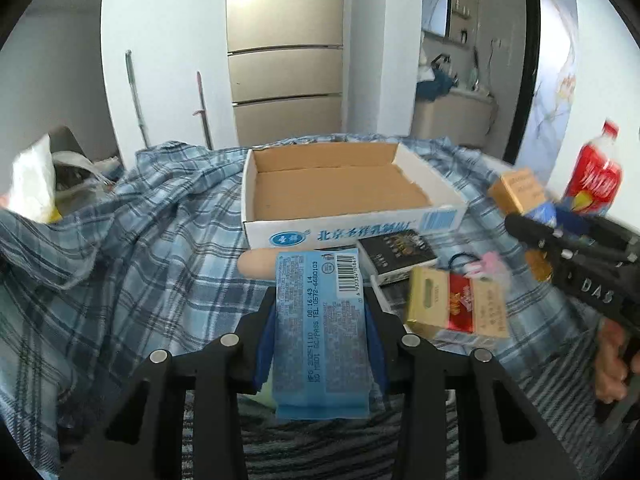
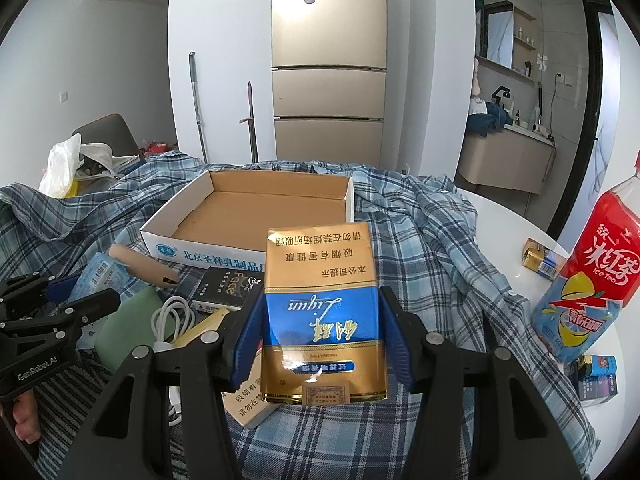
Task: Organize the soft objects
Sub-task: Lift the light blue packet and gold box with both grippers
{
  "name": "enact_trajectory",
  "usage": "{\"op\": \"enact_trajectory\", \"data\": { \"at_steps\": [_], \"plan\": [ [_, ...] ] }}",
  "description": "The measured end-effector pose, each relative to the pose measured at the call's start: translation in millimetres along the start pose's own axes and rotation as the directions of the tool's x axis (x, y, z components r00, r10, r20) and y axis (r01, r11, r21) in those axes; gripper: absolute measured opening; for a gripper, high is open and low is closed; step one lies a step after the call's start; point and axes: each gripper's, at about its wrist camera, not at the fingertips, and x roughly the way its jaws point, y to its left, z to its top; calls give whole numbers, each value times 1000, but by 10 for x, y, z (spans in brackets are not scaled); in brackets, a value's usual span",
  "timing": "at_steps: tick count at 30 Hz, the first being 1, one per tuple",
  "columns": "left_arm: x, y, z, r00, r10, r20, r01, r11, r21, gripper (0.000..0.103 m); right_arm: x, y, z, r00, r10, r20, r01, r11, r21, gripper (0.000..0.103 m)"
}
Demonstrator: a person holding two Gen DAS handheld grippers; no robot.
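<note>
Plaid cloth | left gripper clamps tissue pack, right gripper clamps cigarette pack — both just before empty box | risk: soft packs slipping, or falling short of box.

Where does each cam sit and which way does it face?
Left wrist: behind the left tongs, facing the empty white cardboard tray; light blue flat packet gripped; right tongs and a hand show.
Right wrist: behind the right tongs, facing the tray; gold-and-blue pack gripped; left tongs show.
Shared: tray, plaid cloth.
</note>
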Motion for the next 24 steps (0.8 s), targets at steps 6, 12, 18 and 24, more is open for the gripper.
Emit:
{"op": "enact_trajectory", "data": {
  "at_steps": [6, 12, 18, 24],
  "plan": [
    [-88, 41, -22, 999, -14, 46, 14, 1000, -12, 41, 22, 175, -37, 1000, -15, 2, 15, 997, -69, 53],
    [-14, 44, -4, 999, -9, 39, 9, 1000, -14, 41, 22, 59, -27, 1000, 7, 2, -7, 1000, -21, 53],
    [52, 59, -4, 999, -7, 38, 7, 1000, -11, 41, 3, 44, -18, 1000, 12, 9, -12, 1000, -12, 53],
    [-120, 26, 31, 997, -3, 75, 2, 1000, 11, 41, -14, 51, -1, 1000, 21, 12, -20, 1000, -17, 53]
  ]
}}
